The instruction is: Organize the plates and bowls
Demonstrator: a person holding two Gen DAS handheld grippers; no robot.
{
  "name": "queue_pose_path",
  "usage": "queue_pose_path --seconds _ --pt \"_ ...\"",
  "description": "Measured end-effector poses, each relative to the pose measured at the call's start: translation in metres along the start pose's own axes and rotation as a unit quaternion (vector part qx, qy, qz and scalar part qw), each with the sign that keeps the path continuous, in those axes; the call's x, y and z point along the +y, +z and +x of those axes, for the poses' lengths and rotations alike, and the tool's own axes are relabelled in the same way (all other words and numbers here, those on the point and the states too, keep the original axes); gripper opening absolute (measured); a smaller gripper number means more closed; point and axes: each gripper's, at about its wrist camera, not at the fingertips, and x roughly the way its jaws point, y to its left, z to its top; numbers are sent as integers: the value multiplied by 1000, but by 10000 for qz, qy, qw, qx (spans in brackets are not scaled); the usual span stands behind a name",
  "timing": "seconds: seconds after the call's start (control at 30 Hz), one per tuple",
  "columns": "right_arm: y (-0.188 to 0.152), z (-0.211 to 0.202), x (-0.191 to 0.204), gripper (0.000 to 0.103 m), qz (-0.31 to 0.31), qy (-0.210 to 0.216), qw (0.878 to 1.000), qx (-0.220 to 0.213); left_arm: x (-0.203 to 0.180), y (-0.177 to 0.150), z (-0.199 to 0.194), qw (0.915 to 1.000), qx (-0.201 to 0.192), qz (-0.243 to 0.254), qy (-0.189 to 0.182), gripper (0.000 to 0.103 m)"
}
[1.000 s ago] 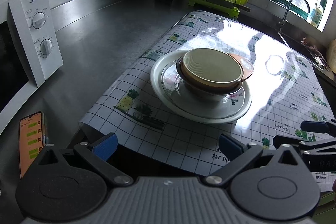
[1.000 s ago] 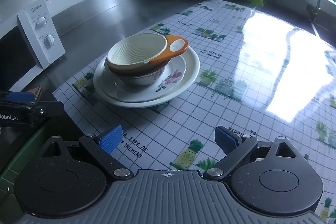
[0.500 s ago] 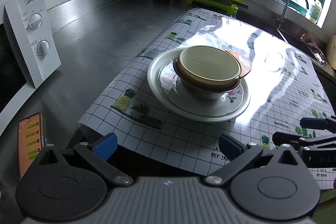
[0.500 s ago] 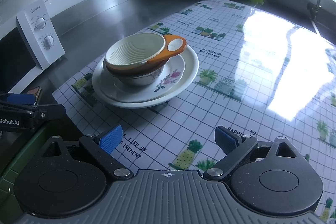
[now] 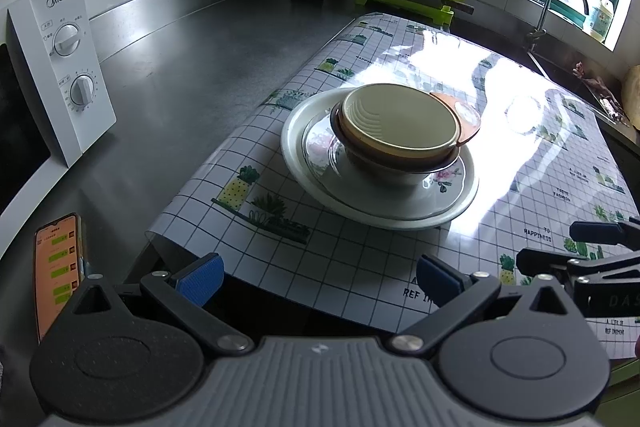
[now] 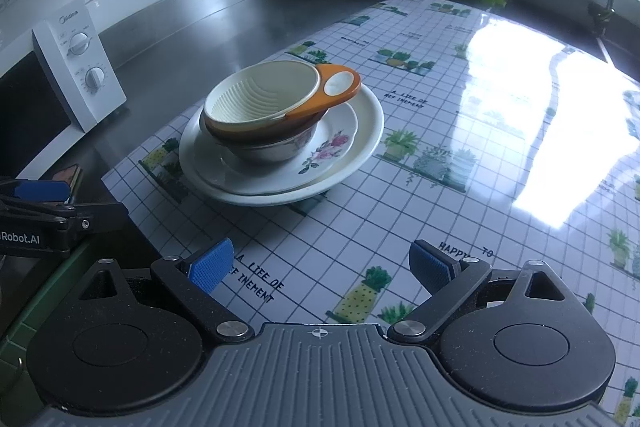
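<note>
Nothing has moved since the earlier frames; our left gripper [image 5: 318, 277] and right gripper [image 6: 320, 265] hover wide-fingered and empty near the stacked cream-and-orange plastic bowl [image 6: 264, 99], floral ceramic bowl [image 6: 276, 149] and two white plates [image 6: 360, 139] on the bench [image 5: 180, 67]; sorting seems done.

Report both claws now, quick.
Left claw: open, holding nothing.
Right claw: open, holding nothing.

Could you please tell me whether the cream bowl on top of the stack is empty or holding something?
Empty: the cream bowl shows only its bare ridged inside in both views.
</note>
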Motion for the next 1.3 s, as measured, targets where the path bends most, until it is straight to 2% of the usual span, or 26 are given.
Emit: queue_pose_path --seconds 1.3 --pt "2 4 8 95 -65 43 10000 -5 4 -2 0 10000 -4 -8 33 103"
